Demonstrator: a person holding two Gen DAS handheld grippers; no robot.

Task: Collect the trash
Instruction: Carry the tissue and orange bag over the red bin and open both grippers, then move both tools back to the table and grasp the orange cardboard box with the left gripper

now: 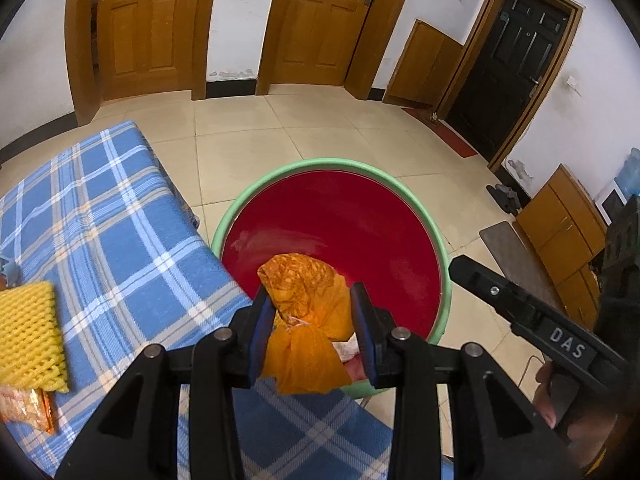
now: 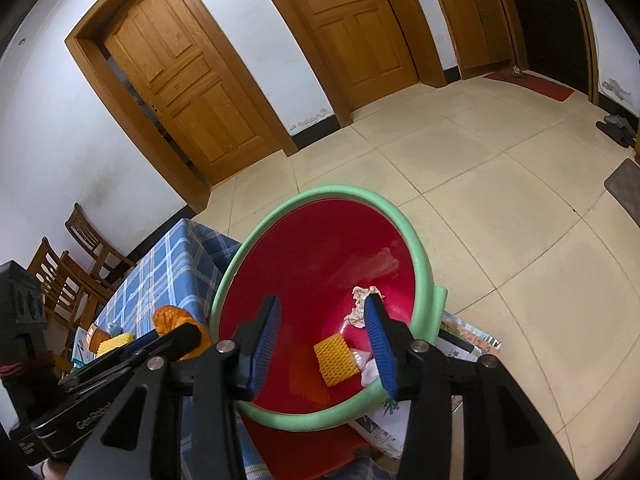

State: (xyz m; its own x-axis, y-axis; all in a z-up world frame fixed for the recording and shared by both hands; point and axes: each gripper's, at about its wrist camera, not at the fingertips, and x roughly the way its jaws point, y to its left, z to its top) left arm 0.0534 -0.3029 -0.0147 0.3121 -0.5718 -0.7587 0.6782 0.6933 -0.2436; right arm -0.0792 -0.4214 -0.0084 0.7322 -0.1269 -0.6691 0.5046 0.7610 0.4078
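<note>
Left wrist view: left gripper clamped on an orange bag, held at lower centre of the frame over the near rim of the bin, red inside with a green rim. Not yet dropped. At left edge, on the plaid bench, lay a yellow net and below it an orange wrapper, both waiting for pickup. Part of the right gripper's body seen at right edge.

Right wrist view: right gripper spread wide and empty, hovering over the bin at lower centre. Inside the bin, already collected: a second net, crumpled paper and something white near the rim, too small to identify. At lower left, more clutter on the bench, including a small box, partly hidden behind the left gripper.

Judged roughly halfway: several pieces binned, one bag ready for release, at least two or three items left on the bench.
</note>
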